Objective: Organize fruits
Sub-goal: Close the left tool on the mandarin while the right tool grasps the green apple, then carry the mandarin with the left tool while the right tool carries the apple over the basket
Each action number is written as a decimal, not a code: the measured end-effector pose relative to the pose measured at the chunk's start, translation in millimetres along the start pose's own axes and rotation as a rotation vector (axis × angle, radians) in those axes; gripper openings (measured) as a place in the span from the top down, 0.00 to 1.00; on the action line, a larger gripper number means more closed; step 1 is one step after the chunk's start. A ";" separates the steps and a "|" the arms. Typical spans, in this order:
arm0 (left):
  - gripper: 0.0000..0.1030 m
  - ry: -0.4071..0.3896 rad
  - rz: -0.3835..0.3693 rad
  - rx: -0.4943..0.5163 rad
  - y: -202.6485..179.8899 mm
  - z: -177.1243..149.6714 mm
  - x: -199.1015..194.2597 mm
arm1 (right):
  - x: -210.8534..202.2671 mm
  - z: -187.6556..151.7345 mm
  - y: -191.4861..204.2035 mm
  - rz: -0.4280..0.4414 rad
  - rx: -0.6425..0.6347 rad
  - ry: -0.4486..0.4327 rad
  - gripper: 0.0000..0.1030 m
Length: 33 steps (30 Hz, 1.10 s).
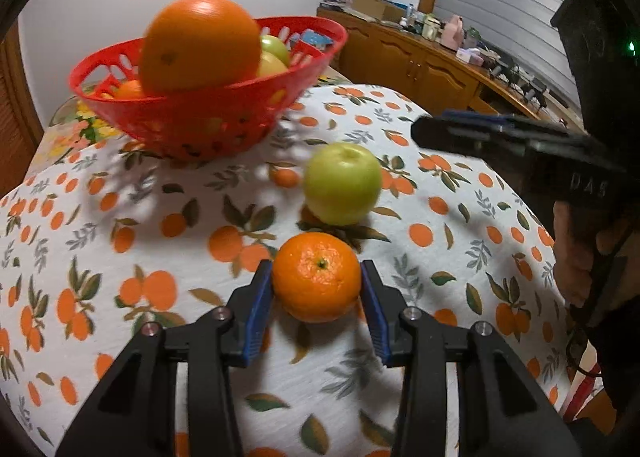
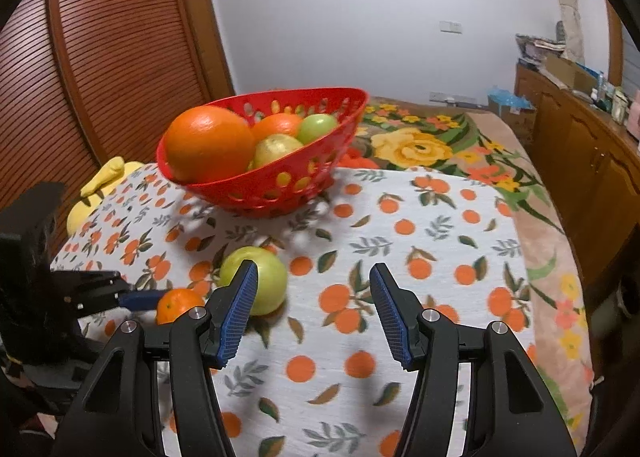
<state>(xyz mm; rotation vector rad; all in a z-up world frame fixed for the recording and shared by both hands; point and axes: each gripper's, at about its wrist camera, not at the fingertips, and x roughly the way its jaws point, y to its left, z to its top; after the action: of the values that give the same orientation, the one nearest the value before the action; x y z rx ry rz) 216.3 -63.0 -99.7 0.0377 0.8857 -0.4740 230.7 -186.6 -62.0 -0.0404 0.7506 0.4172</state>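
A small orange mandarin with a green stem scar [image 1: 316, 277] is seen between the blue-padded jaws of the left gripper [image 1: 317, 277], resting on the surface covered by a white cloth printed with oranges and leaves [image 1: 140, 225]. The left pad appears to touch the fruit's side, while on the right the contact is hard to judge, so a grasp on the mandarin is probable rather than certain. Just beyond the mandarin, nearly touching it, a round green apple [image 1: 342, 183] is set on the cloth. Farther back, a red perforated plastic basket [image 1: 208, 113] is placed, in which a large orange [image 1: 200, 43] is piled with other green and yellowish fruit. The right gripper [image 2: 314, 309] is held above the cloth with its jaws spread wide and nothing between them; the green apple [image 2: 264, 281] is partly covered by its left finger [image 2: 236, 313] and lies outside the gap, to the left. The mandarin [image 2: 178, 303] is seen farther left, at the tip of the left gripper [image 2: 136, 299].
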 end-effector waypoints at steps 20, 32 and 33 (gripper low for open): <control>0.59 -0.067 0.046 -0.058 37.6 3.6 -28.4 | 56.6 -2.4 37.4 0.073 -0.061 0.129 0.30; 0.59 -0.092 0.068 -0.076 45.9 5.8 -40.5 | 58.4 -5.7 36.1 0.086 -0.070 0.140 0.49; 0.59 -0.095 0.069 -0.078 46.6 6.3 -41.7 | 56.3 -5.2 36.0 0.090 -0.069 0.134 0.49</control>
<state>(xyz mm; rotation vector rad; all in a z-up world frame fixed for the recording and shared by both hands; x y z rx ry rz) 217.8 -6.8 -71.8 -0.0253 0.8065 -0.3735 250.4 -134.6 -99.4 -0.1001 0.8720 0.5302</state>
